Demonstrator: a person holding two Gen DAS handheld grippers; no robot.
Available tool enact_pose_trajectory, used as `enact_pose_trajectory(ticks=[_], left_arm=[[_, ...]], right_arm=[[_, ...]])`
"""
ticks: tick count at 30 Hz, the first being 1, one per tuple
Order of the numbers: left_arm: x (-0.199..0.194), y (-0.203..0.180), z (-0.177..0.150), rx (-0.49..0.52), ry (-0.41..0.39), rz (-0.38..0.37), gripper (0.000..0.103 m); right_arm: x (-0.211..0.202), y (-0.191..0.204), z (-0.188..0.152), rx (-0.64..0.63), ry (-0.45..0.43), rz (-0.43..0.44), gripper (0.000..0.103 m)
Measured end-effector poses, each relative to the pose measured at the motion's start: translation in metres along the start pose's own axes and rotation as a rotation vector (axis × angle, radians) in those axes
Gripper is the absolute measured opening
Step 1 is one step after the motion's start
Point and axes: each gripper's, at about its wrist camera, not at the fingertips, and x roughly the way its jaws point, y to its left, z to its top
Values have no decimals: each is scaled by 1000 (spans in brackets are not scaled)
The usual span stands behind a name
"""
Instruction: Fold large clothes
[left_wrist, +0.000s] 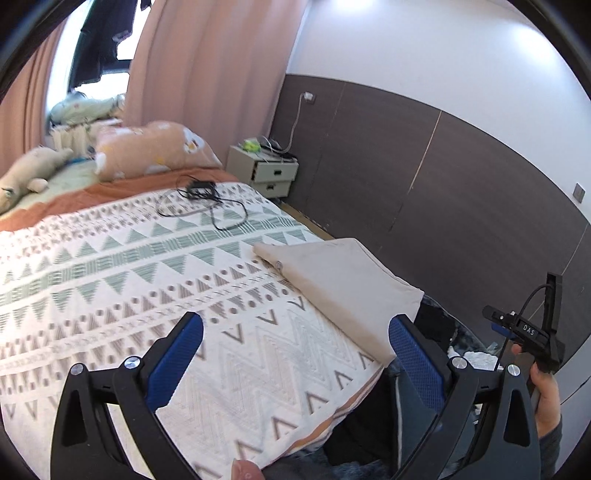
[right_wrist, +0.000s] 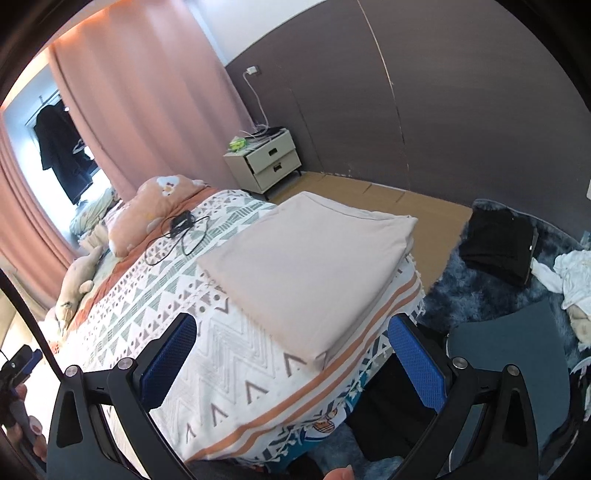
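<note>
Beige garment (right_wrist: 314, 273): 1 item, folded into a flat rectangle of several layers, lying at the corner of the bed nearest the floor rug, edges roughly squared. Placement at the corner likely keeps it clear of the open blanket, leaving room for the next piece.

Bed with patterned blanket (left_wrist: 110, 280): the working surface; broad and flat, hence suited to large clothes. 1 black cable (left_wrist: 207, 203) lies near the pillows, well apart from the garment.

Rug area: 1 dark folded pile (right_wrist: 498, 243) and 1 loose white heap (right_wrist: 572, 284) on the floor, probably the finished stack and the waiting stock respectively; which is which cannot be confirmed.

Left gripper (left_wrist: 295, 332): fingers spread wide, holding nothing, hovering above the blanket beside the garment.

Right gripper (right_wrist: 291, 332): fingers spread wide, empty, poised over the garment's near edge without touching it.

Judgement: this fold appears complete.
</note>
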Motion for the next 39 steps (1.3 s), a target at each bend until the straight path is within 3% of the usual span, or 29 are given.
enact_pose_trajectory(ticks=[20, 33, 39], left_arm=[[-154, 11, -106, 4, -145, 155, 103], [-216, 12, -188, -21, -190, 227, 103], [-240, 2, -210, -36, -198, 251, 103]], right_arm=[[-80, 30, -81, -194, -26, 128, 103], [-106, 26, -145, -273, -82, 187, 103], [-117, 26, -168, -286, -92, 206, 103]])
